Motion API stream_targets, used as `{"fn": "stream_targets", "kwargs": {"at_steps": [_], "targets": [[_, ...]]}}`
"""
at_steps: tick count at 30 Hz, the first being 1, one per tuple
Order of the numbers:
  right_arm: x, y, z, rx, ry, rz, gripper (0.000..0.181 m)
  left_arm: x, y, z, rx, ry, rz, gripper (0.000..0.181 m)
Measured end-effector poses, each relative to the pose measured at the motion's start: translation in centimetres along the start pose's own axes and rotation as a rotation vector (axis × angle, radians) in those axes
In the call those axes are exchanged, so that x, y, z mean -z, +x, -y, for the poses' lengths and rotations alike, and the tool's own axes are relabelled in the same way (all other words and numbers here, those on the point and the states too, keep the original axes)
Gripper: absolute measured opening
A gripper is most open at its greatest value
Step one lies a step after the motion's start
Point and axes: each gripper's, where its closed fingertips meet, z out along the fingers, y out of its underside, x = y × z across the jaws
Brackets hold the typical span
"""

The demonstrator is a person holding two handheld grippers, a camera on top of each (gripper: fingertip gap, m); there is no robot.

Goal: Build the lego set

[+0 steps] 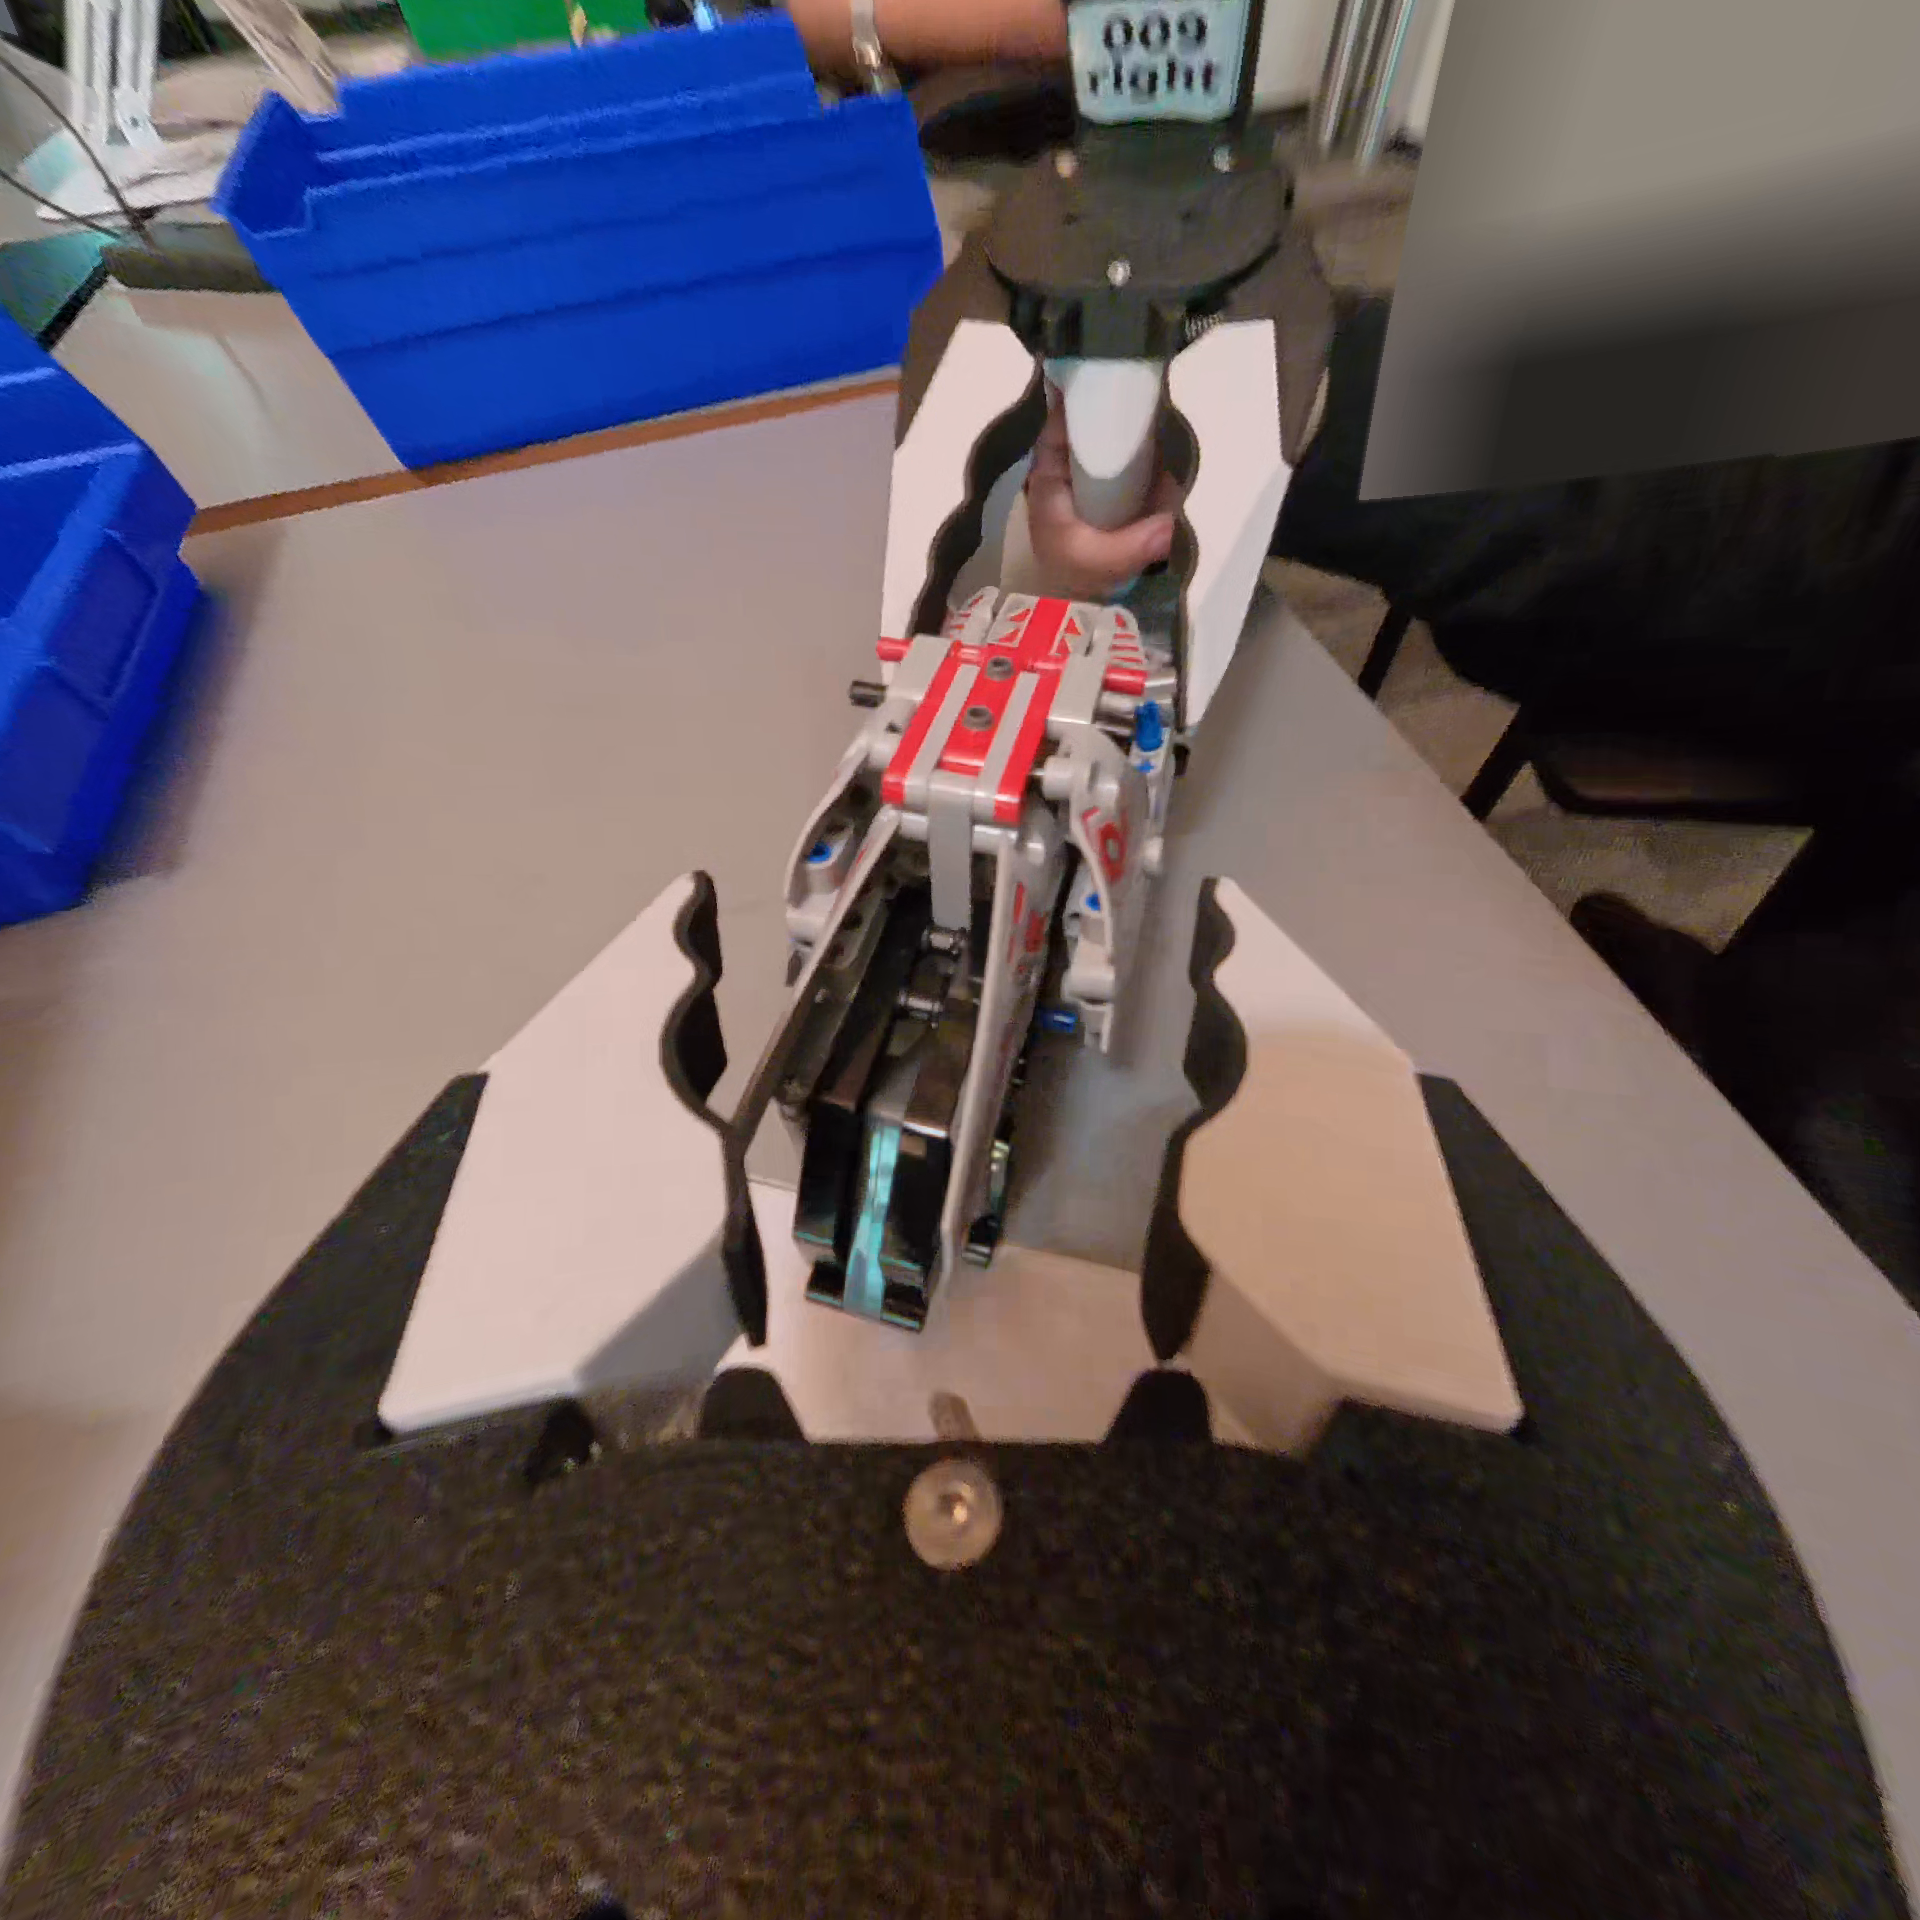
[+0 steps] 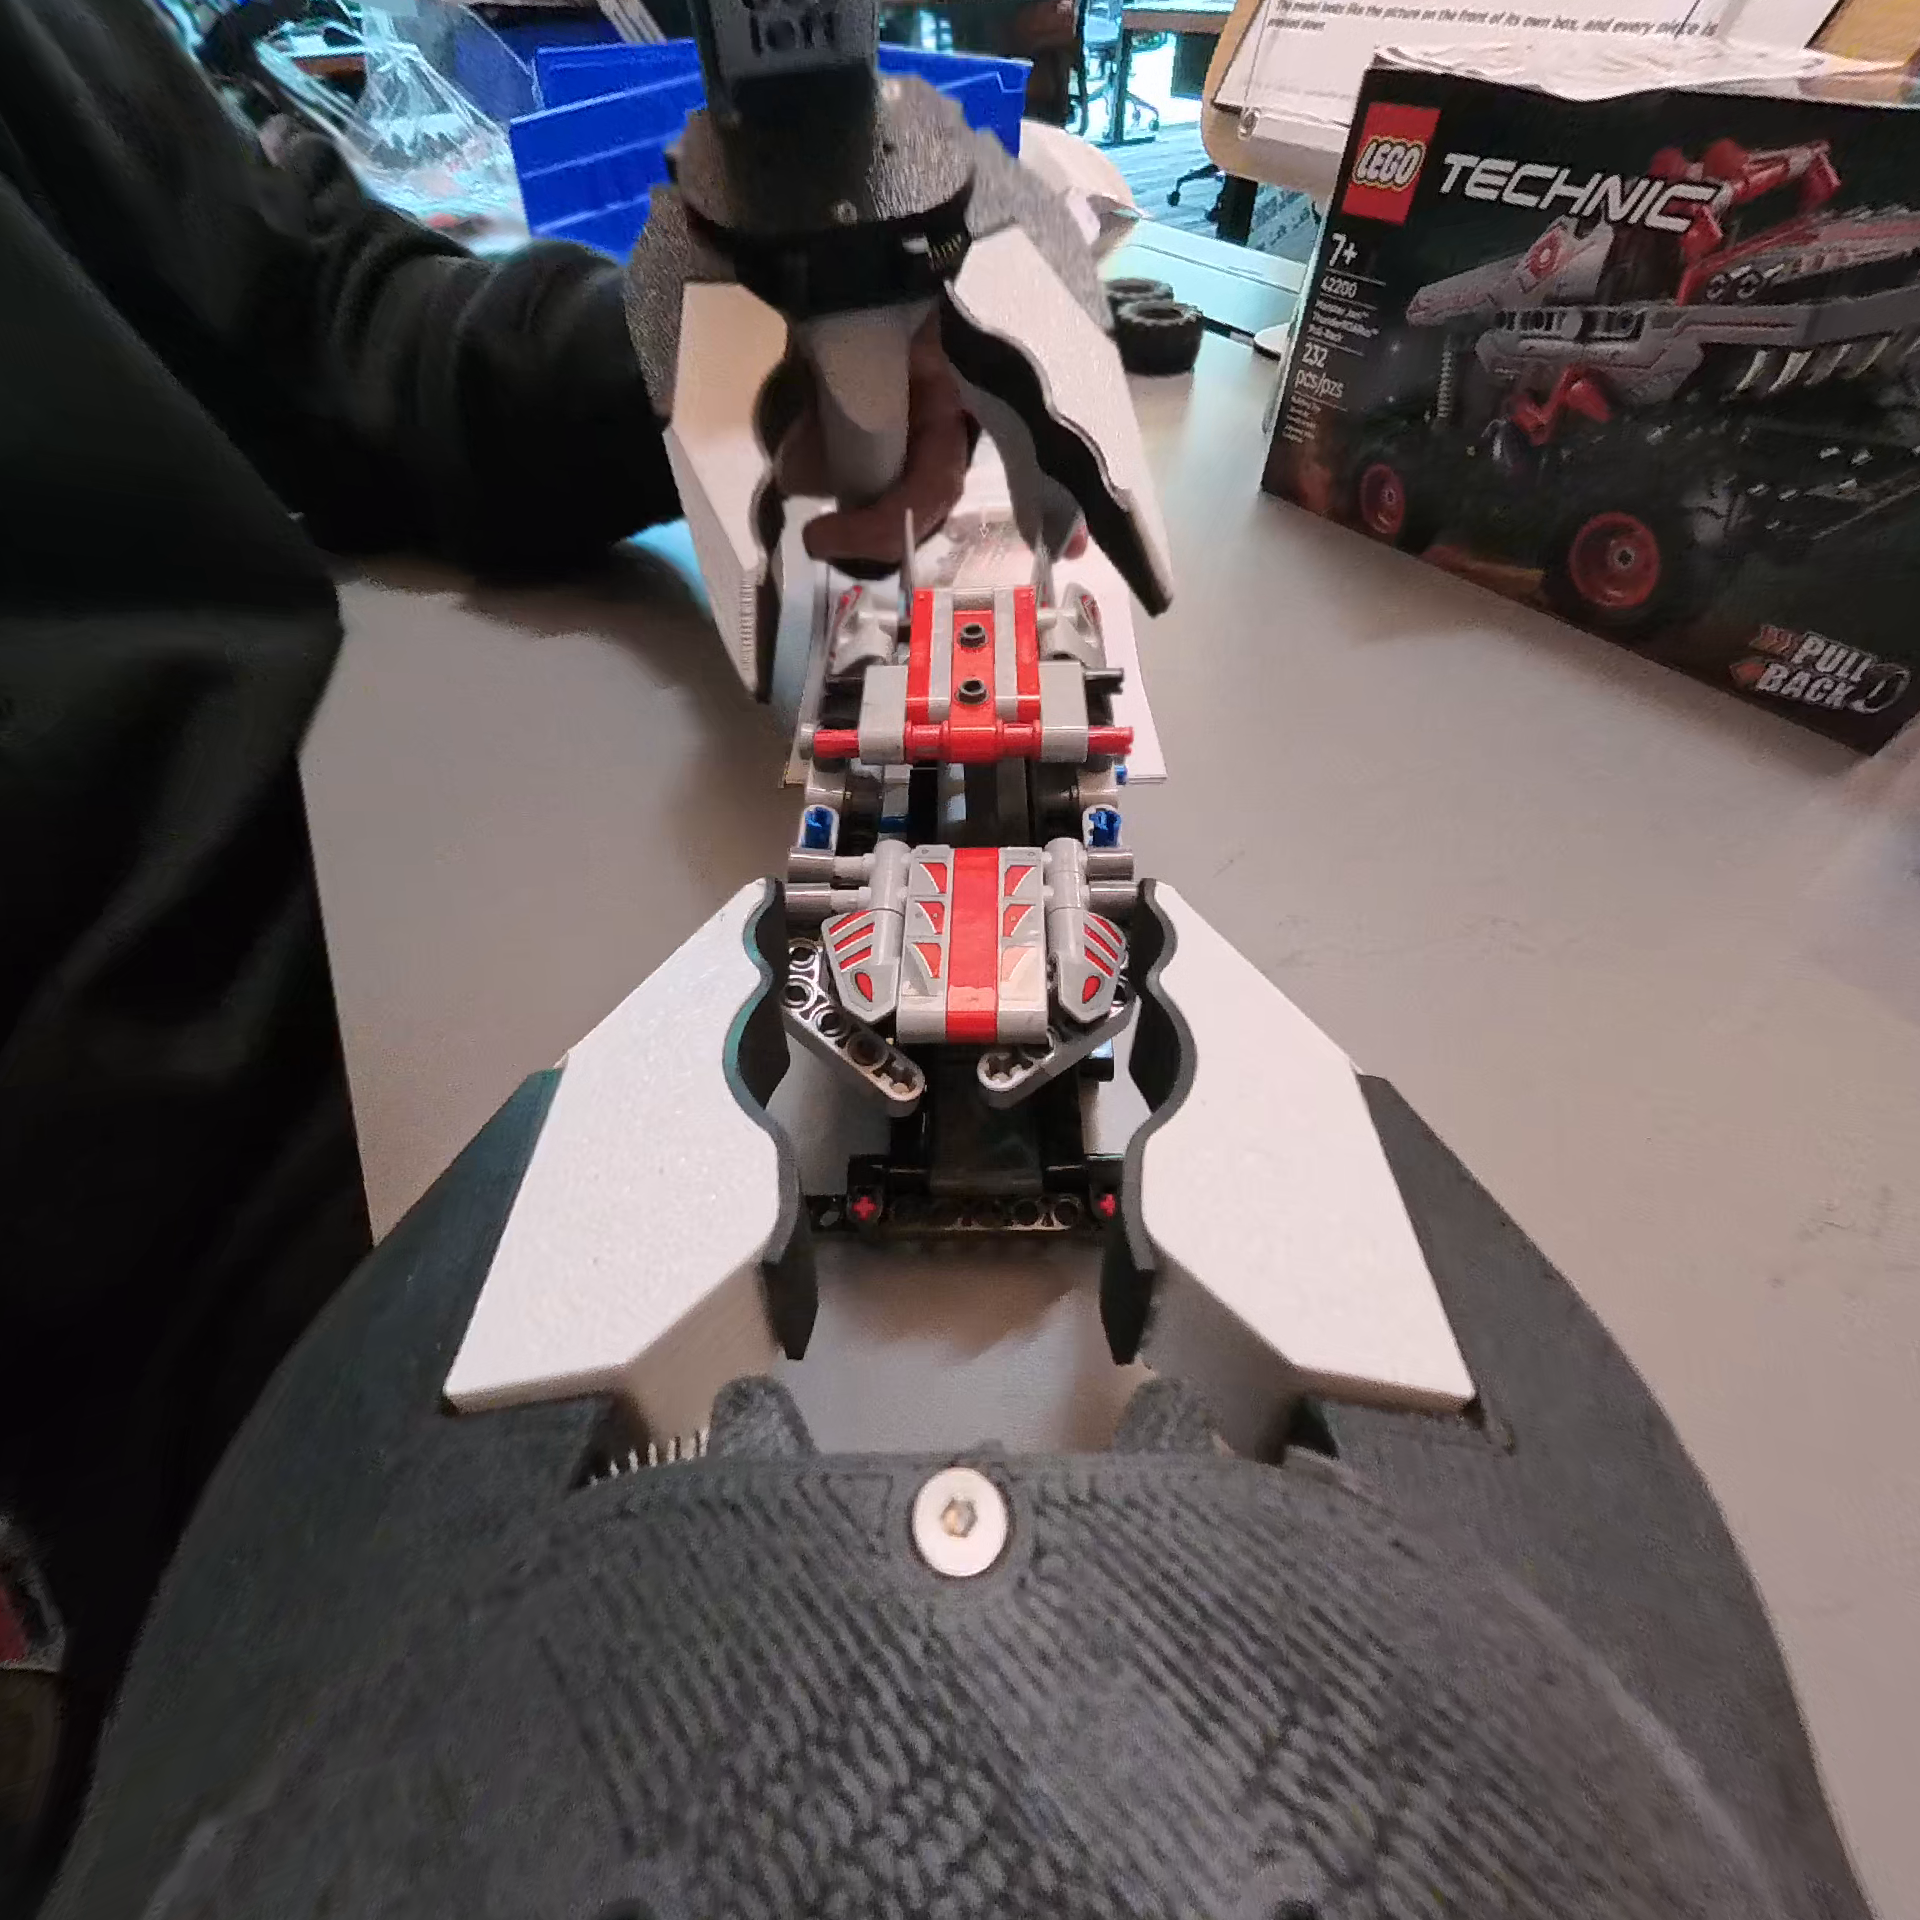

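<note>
A partly built grey, red and black lego vehicle (image 1: pixel 977 790) lies lengthwise on the pale table (image 1: pixel 468 727) between my two grippers. My left gripper (image 1: pixel 956 904) straddles its near end with the fingers wide apart; a gap shows at the right finger (image 1: pixel 1195 1039). It looks open and also shows in the right wrist view (image 2: pixel 956 644). My right gripper (image 2: pixel 961 904) is closed on the vehicle's (image 2: pixel 966 966) other end, with its fingers against the grey side pins. It also shows in the left wrist view (image 1: pixel 1049 644).
Two blue bins (image 1: pixel 582 239) (image 1: pixel 73 675) stand at the far left. The set's box (image 2: pixel 1610 395) stands at the right, with black tyres (image 2: pixel 1148 312) beyond it. A dark sleeve (image 2: pixel 312 364) fills the left. The table edge (image 1: pixel 1507 883) runs along the right. My hands' fingertips stand some 6 cm from each other.
</note>
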Motion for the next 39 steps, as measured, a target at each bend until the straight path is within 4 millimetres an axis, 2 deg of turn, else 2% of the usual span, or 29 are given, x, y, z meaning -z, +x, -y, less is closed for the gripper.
{"fn": "stream_targets", "kwargs": {"at_steps": [6, 8, 10, 12, 14, 16, 18, 21, 26, 33, 39], "targets": [[0.0, -0.2, 0.1, 0.034, 0.004, -0.027, 0.065, -1.8, 0.0, 2.4, -0.115, -0.122, 0.054, 0.085], [0.0, -0.2, 0.1, 0.049, 0.006, -0.035, 0.065, -2.8, 0.9, 2.8, -0.169, -0.205, 0.042, 0.087], [0.1, -0.3, 0.1, 0.058, 0.008, -0.037, 0.065, -3.8, 1.2, 2.9, -0.238, -0.291, 0.055, 0.088], [0.1, -0.3, 0.1, 0.06, 0.01, -0.039, 0.065, -4.5, 0.7, 2.6, -0.278, -0.368, 0.085, 0.087], [0.2, -0.3, 0.2, 0.072, 0.014, -0.039, 0.065, -4.8, 1.2, 2.1, -0.231, -0.42, 0.031, 0.076], [0.2, -0.4, 0.2, 0.081, 0.015, -0.042, 0.065, -4.8, 1.2, 1.8, -0.18, -0.448, 0.019, 0.077], [0.2, -0.4, 0.2, 0.091, 0.015, -0.042, 0.065, -4.9, 1.8, 1.7, -0.181, -0.447, -0.016, 0.066], [0.3, -0.5, 0.2, 0.088, 0.017, -0.026, 0.066, -4.8, 1.8, 1.7, -0.196, -0.425, -0.028, 0.066], [-0.1, -0.5, -0.3, 0.082, -0.022, -0.018, 0.078, -4.8, 1.2, 1.6, -0.153, -0.367, -0.06, 0.067], [0.8, 0.3, 0.6, 0.015, 0.053, -0.025, 0.062, -5.0, 1.1, 1.8, -0.154, -0.324, -0.061, 0.069], [1.3, 0.6, 1.2, -0.025, 0.105, -0.016, 0.062, -5.0, 0.1, 2.2, -0.16, -0.26, 0.053, 0.084]]}}
